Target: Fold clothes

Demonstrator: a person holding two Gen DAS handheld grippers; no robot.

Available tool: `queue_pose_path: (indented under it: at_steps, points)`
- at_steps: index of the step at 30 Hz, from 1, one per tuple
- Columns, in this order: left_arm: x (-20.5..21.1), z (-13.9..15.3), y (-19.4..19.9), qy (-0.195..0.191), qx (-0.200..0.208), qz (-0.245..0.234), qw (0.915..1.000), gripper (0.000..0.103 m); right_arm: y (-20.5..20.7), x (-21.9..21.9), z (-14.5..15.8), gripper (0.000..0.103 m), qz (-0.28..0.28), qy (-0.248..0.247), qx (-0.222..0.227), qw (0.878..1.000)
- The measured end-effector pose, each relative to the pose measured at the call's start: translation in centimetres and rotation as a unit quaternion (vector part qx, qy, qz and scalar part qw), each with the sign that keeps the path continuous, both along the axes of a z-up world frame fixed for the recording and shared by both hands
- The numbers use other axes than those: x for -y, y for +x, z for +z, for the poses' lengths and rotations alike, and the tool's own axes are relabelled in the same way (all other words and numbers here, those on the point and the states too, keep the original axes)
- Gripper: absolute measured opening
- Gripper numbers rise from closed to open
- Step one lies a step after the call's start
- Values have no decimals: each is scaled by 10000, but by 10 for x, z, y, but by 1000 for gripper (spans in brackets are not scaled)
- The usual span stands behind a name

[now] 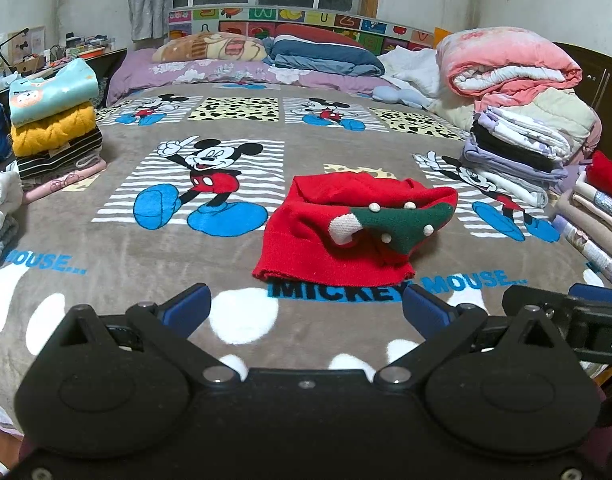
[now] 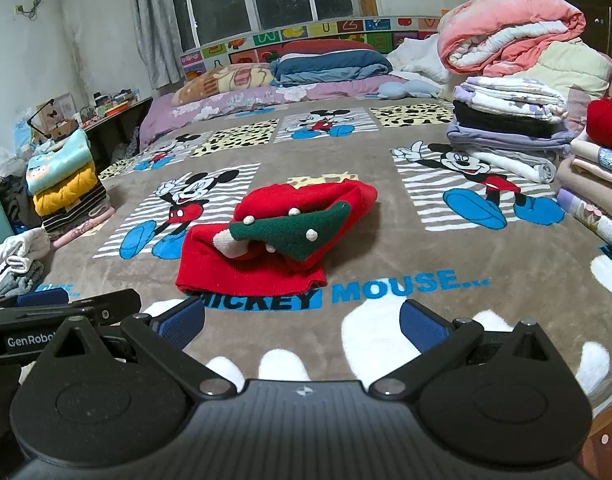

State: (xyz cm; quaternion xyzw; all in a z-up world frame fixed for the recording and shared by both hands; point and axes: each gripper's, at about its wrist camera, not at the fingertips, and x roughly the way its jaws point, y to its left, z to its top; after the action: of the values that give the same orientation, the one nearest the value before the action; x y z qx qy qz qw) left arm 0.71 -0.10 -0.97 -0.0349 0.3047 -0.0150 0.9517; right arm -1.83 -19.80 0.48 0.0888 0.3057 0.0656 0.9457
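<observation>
A wide bed covered by a brown plush Mickey Mouse blanket [image 1: 146, 240] is carrying a partly folded red knit sweater with a green tree patch [image 1: 346, 232] at its middle. A stack of folded clothes [image 1: 54, 120] is sitting along one edge, folded linens [image 1: 518, 152] along the other.

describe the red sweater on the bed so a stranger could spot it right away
Start at the grey Mickey Mouse blanket covering the bed. The red sweater lies alone mid-blanket, above the "MICKEY" lettering. Unlike the stacked piles at the sides, it carries a green tree patch with white pom-poms.
</observation>
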Motion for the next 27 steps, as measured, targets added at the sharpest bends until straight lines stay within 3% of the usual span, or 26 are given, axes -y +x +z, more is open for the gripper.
queue_pose_path:
  at_steps: [17,27]
  points:
    - [1,-11,18,-84,-142,22,9999,103,14,12,-16,103,152,459,-14,9988]
    - [-5,-25,39,-444,-184,-24,9988,103,27,25,-18,103,176,757,453,9960]
